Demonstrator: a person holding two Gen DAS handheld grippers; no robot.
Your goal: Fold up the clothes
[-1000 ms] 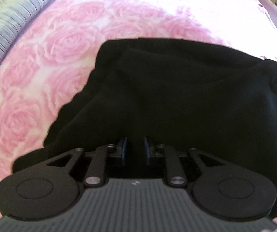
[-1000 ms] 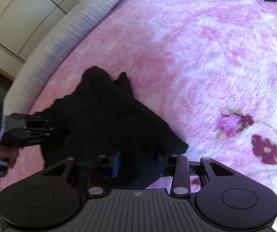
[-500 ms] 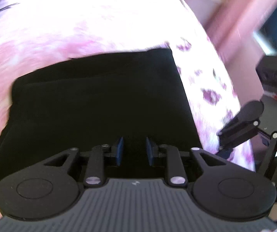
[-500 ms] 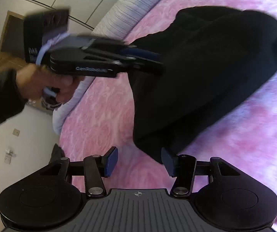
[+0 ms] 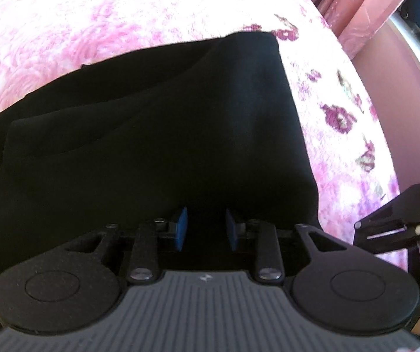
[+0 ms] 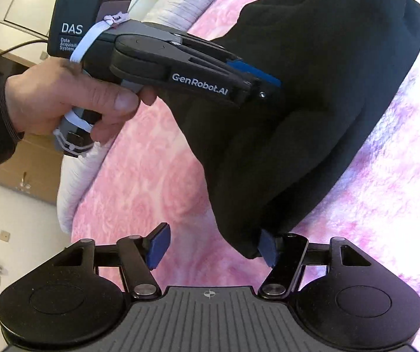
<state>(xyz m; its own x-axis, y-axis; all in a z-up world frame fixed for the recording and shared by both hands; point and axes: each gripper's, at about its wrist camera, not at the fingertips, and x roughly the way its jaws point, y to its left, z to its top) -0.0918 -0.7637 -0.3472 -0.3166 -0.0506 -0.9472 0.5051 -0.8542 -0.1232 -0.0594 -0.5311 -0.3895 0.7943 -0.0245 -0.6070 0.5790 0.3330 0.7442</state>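
Garment point(image 6: 312, 111), folded, runs lengthwise away from right tool point(image 6: 213, 249).

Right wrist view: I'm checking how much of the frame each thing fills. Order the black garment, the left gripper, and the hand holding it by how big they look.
1. Black garment, by far.
2. Left gripper and hand: look alike, so unranked.
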